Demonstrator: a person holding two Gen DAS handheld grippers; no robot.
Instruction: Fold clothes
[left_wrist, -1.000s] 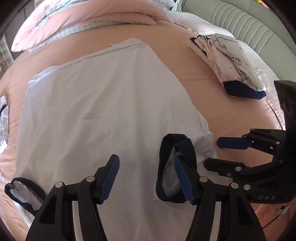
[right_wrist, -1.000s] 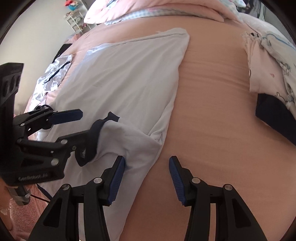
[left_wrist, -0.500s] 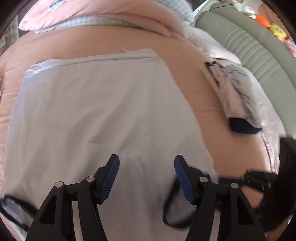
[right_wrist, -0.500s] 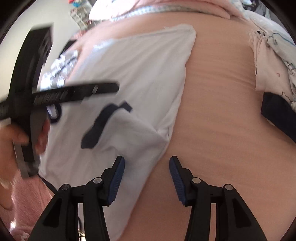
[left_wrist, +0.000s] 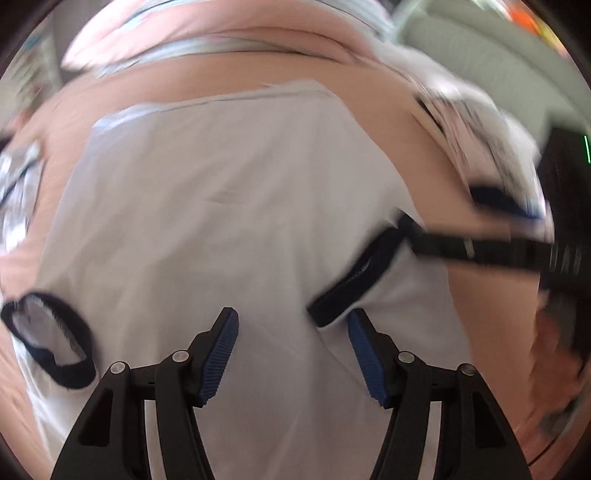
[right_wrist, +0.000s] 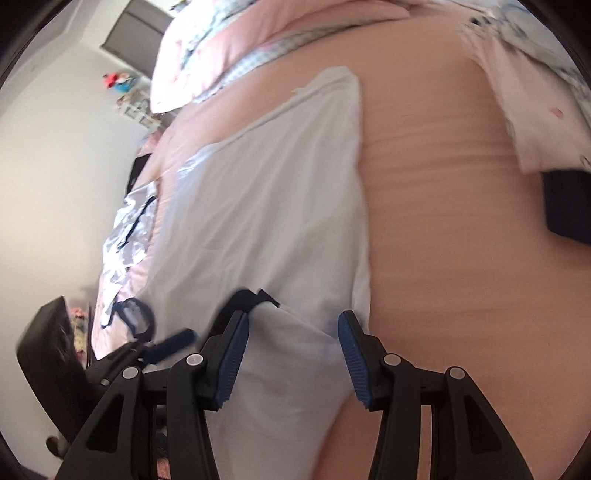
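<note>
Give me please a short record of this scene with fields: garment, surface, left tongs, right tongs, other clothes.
garment: white T-shirt with dark sleeve cuffs, spread flat, right sleeve folded inward
surface: pink bed sheet
left tongs: open, above the shirt, holding nothing
right tongs: open, over the folded sleeve
other clothes: folded stack at the right, blurred

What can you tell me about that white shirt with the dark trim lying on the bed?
The white shirt looks like thin, soft cloth with navy cuffs. It lies spread mostly flat on the pink bed sheet, hem toward the pillows. One sleeve is folded inward onto the body, its dark cuff lying on top; the other cuff lies open at the opposite edge. The left gripper and right gripper are both open over it, gripping nothing.
</note>
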